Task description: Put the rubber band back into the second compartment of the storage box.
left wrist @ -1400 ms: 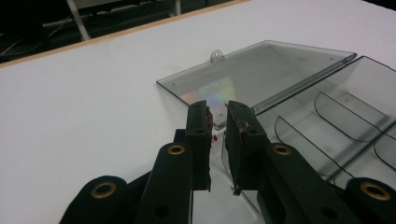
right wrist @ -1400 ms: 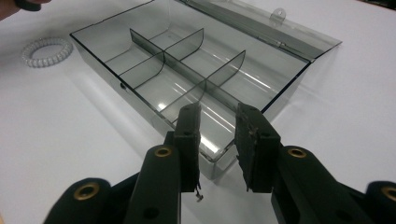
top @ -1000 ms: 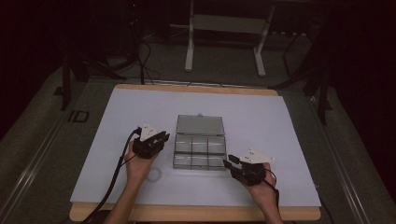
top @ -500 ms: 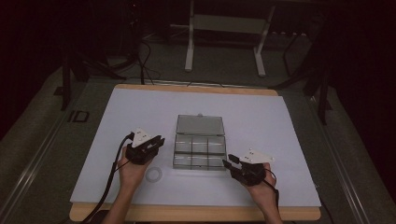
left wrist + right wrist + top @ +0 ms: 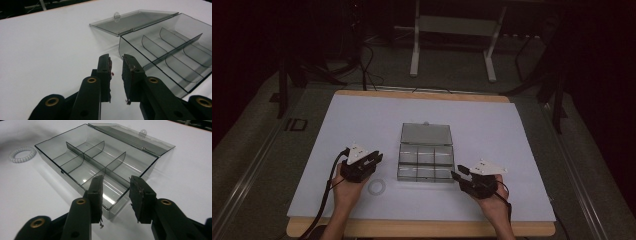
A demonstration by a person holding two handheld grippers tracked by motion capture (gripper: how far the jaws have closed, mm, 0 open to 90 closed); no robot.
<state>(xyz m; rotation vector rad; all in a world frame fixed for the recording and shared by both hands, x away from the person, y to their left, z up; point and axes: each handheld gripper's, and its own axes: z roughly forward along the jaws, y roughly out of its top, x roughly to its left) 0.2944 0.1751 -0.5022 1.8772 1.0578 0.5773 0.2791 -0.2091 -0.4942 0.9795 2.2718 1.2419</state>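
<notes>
In the right gripper view, the clear box [image 5: 100, 167] is seen just ahead of the right gripper [image 5: 116, 195], whose empty jaws have just been opening, near the table's [image 5: 362, 125] front edge.

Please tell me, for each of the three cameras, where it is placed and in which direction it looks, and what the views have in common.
High view: above the person's side, looking forward and down on the table; both forearms, left gripper, right gripper.
Left gripper view: rides the left gripper, looking along its jaws at the clear box.
Right gripper view: rides the right gripper, facing the box's near corner; white coil ring beyond.
Shared: the open, empty compartment box shows in all three; the ring in the high and right gripper views.
</notes>
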